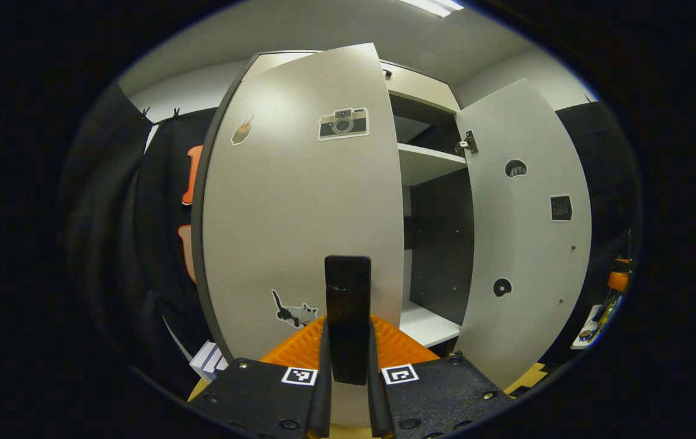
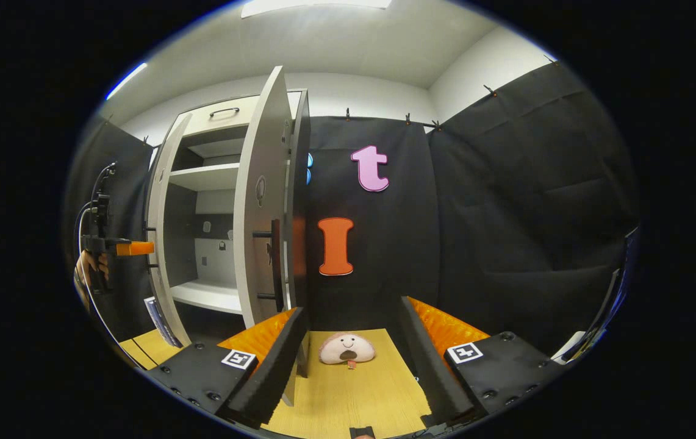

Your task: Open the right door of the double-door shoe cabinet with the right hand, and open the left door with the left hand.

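Observation:
The shoe cabinet's left door (image 1: 299, 207), pale with a camera sticker and a cat sticker, stands partly open right in front of the left gripper view. My left gripper (image 1: 348, 332) is shut on its black vertical handle (image 1: 348, 286). The right door (image 1: 524, 231) is swung wide open, baring the white shelves (image 1: 430, 161). In the right gripper view the right door (image 2: 259, 213) stands edge-on with its black handle (image 2: 274, 262). My right gripper (image 2: 352, 311) is open, to the right of that door and clear of it. A hand holds the left gripper (image 2: 122, 247) at the left door (image 2: 161, 244).
A small plush toy (image 2: 346, 349) lies on the wooden floor (image 2: 348, 396) ahead of the right gripper. Black cloth walls close in behind and to the right. A white box (image 1: 207, 360) sits low beside the cabinet's left side.

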Demonstrator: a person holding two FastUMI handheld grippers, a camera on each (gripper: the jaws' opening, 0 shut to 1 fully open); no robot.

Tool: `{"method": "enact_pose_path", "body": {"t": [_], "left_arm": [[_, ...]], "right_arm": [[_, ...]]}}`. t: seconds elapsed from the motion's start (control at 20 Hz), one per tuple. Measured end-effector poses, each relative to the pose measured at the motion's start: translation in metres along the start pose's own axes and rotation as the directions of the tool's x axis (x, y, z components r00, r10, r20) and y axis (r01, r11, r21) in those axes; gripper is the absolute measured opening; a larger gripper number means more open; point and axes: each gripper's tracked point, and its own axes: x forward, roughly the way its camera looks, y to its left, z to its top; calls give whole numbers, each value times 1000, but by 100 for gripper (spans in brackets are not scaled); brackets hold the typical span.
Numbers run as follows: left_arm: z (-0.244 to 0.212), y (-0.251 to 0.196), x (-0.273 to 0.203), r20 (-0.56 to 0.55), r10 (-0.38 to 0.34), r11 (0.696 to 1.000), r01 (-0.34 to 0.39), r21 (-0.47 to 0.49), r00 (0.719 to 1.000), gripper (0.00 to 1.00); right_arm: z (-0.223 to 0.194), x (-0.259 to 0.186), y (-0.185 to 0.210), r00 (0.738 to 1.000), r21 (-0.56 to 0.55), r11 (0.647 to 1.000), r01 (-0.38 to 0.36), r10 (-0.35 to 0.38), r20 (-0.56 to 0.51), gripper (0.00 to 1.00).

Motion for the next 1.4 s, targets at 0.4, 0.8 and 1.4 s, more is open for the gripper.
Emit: {"method": "enact_pose_path", "body": {"t": [0.4,0.8,1.4], "left_arm": [[4,13,-9,24,61,998,-61,21,998,22],[8,38,-14,50,160,986,-162,36,986,19],[12,68,-21,91,219,971,-226,78,971,6]], "right_arm": [[-6,29,8,1000,46,999,-21,21,-6,98],[-14,52,12,999,68,997,-34,35,-16,94],[-9,60,22,999,119,992,-43,41,25,99]]}}
